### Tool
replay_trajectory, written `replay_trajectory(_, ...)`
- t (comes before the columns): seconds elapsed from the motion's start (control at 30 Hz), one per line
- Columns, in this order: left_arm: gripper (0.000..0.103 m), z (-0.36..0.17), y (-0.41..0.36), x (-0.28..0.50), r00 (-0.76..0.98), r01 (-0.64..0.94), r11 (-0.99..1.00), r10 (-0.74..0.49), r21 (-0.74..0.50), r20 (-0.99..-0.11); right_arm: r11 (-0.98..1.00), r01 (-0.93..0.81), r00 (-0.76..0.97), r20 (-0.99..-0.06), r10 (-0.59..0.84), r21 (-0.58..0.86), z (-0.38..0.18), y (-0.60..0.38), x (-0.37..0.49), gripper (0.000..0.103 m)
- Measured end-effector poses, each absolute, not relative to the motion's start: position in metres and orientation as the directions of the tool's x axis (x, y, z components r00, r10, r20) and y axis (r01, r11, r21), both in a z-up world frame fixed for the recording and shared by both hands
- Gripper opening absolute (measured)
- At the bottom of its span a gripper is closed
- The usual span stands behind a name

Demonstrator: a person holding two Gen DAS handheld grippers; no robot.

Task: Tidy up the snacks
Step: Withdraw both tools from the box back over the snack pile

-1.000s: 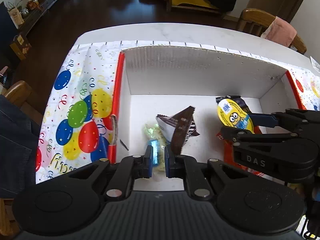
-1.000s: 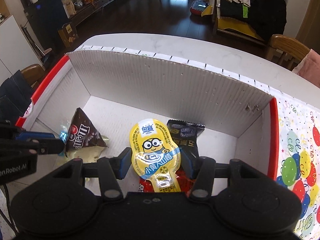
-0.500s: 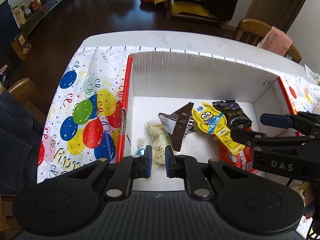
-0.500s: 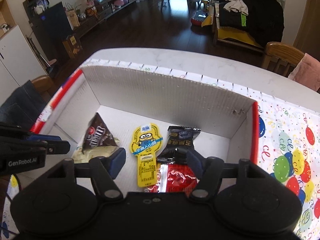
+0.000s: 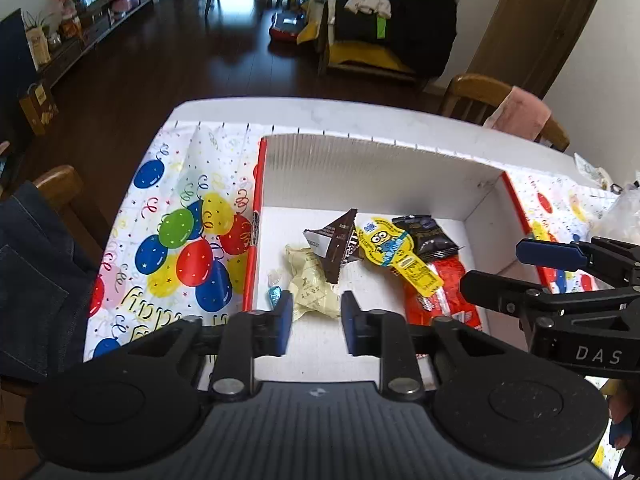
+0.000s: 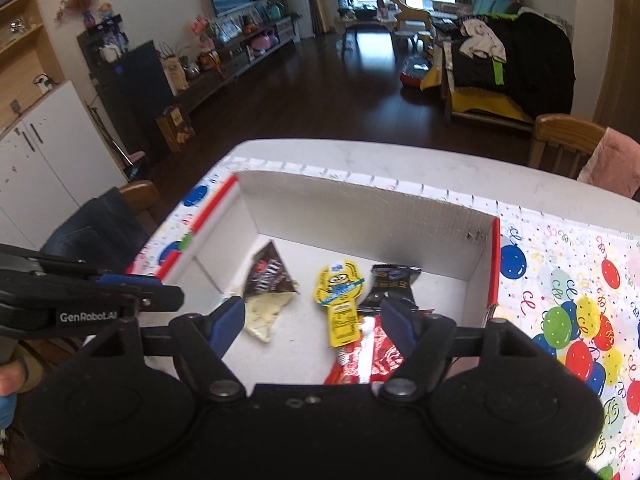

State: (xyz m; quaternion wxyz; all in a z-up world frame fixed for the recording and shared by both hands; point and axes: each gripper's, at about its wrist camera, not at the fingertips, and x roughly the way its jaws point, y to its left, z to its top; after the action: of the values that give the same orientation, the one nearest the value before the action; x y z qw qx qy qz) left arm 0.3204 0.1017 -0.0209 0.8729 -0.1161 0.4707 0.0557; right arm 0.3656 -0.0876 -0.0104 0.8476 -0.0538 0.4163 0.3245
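Observation:
A white cardboard box (image 5: 360, 168) (image 6: 360, 216) with red edges holds the snacks. In it lie a brown M&M's pouch (image 5: 338, 246) (image 6: 268, 278), a pale wrapper (image 5: 312, 286) (image 6: 266, 312), a yellow Minion packet (image 5: 394, 250) (image 6: 340, 296), a black packet (image 5: 426, 234) (image 6: 390, 282), a red packet (image 5: 442, 296) (image 6: 374, 354) and a small blue candy (image 5: 274, 295). My left gripper (image 5: 316, 322) is open and empty above the box's near edge. My right gripper (image 6: 314, 322) is open and empty, raised above the box.
The box stands on a balloon-print cloth (image 5: 176, 240) (image 6: 568, 288) over a white table (image 5: 320, 114). Wooden chairs (image 5: 500, 100) stand at the far right and at the left (image 5: 60, 188). A clear bag (image 5: 624, 212) lies at the right.
The right gripper let go of the Minion packet into the box and pulled back upward. The left gripper's jaws have widened and both grippers have risen away from the box.

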Motion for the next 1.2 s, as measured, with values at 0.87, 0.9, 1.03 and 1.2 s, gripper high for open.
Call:
replay_trajectory(0.87, 0.073, 0.021, 0.100, 0.185, 0.715, -0.136, 0.980, -0.006, -0.147, -0.699, 0.715, -0.666, 0.472, -0.624, 0.623, 0.210, 0.027, -0.109, 0.249, 0.095)
replay_trajectory(0.9, 0.073, 0.020, 0.100, 0.179, 0.719, -0.145, 0.979, 0.005, -0.143, -0.695, 0.716, -0.666, 0.472, -0.624, 0.623, 0.209, 0.026, -0.110, 0.245, 0.096)
replay_trajectory(1.03, 0.075, 0.015, 0.103, 0.156, 0.734, -0.169, 0.977, 0.037, -0.129, -0.679, 0.715, -0.666, 0.474, -0.618, 0.627, 0.214, 0.020, -0.114, 0.229, 0.102)
replay_trajectory(1.2, 0.082, 0.006, 0.106, 0.134, 0.734, -0.180, 0.973, 0.034, -0.146, -0.679, 0.717, -0.656, 0.461, -0.627, 0.628, 0.236, 0.008, -0.118, 0.211, 0.103)
